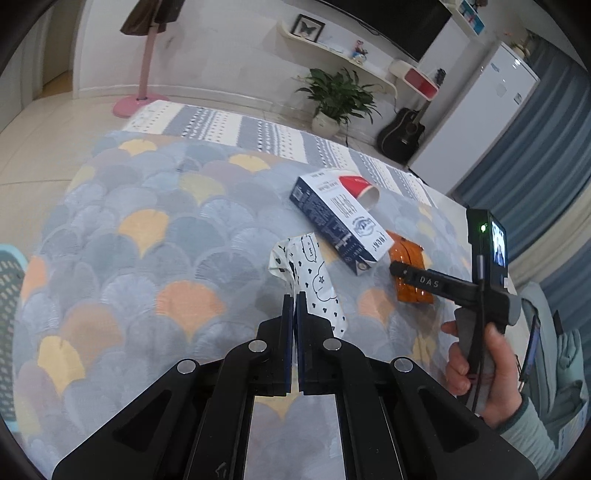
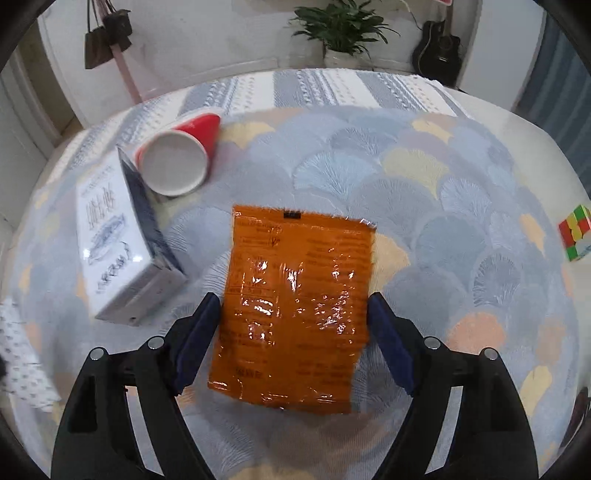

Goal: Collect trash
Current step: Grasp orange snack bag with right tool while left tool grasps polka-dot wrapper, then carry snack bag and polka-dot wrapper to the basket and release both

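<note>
**A home living room**

A patterned rug [image 1: 147, 229] covers the floor at centre. Along the top wall stand a potted plant [image 1: 334, 99], an acoustic guitar [image 1: 402, 133], a pink coat stand [image 1: 142, 74], a television [image 1: 399, 22] and a white fridge [image 1: 491, 110].

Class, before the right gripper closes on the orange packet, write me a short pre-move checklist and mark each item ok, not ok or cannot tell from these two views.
1. Right gripper open wide enough: ok, jaws stand apart on either side of the orange packet.
2. Packet centred between the fingers: ok, its lower half lies between them in the right wrist view.
3. Fingers touching the packet edges: cannot tell.
4. Neighbours out of the way: ok, the white carton and red cup lie to the left, apart from the packet.
5. Left gripper secure: ok, shut on the patterned wrapper.
6. Bin within reach: cannot tell, only a teal basket edge shows.
</note>
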The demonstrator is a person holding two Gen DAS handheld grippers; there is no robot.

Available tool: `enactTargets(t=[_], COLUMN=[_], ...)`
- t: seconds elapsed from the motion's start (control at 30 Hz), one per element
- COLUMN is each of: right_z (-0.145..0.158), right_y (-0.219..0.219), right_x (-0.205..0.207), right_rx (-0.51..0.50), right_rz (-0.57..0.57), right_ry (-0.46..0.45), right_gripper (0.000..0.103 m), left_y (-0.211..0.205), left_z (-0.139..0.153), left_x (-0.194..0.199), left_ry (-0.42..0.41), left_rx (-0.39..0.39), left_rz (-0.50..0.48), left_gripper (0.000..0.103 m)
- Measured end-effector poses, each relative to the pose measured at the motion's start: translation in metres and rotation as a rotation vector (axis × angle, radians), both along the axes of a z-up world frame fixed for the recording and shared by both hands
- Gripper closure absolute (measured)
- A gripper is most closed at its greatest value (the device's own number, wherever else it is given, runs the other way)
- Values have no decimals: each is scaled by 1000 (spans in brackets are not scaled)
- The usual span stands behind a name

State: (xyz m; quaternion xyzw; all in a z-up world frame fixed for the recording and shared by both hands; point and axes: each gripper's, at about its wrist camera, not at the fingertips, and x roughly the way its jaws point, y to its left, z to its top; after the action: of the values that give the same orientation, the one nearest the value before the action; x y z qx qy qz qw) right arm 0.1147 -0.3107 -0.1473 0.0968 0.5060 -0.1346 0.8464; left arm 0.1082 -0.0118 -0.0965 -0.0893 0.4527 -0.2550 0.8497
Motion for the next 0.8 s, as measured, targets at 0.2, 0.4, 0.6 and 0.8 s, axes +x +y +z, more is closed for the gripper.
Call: enactTargets(t=[0.2,0.4,0.6,0.8], right_z=[4,22,83,132], right_y=[9,13,45,124], right_x=[-6,-18,-33,-28], right_rx=[-6,-3,-43,-36], right_rz=[40,37,94,259], right_ry=[-12,-62,-205,-317], right_gripper=[58,70,70,70], left_y=[15,34,67,121], left_z=[4,13,29,49], left_x=[1,2,0,-3], left_ry=[-11,-34,-78,-131], left_rx=[-16,-44,-84,-138], left_rz=[27,61,125,253], left_gripper=[103,103,103,103])
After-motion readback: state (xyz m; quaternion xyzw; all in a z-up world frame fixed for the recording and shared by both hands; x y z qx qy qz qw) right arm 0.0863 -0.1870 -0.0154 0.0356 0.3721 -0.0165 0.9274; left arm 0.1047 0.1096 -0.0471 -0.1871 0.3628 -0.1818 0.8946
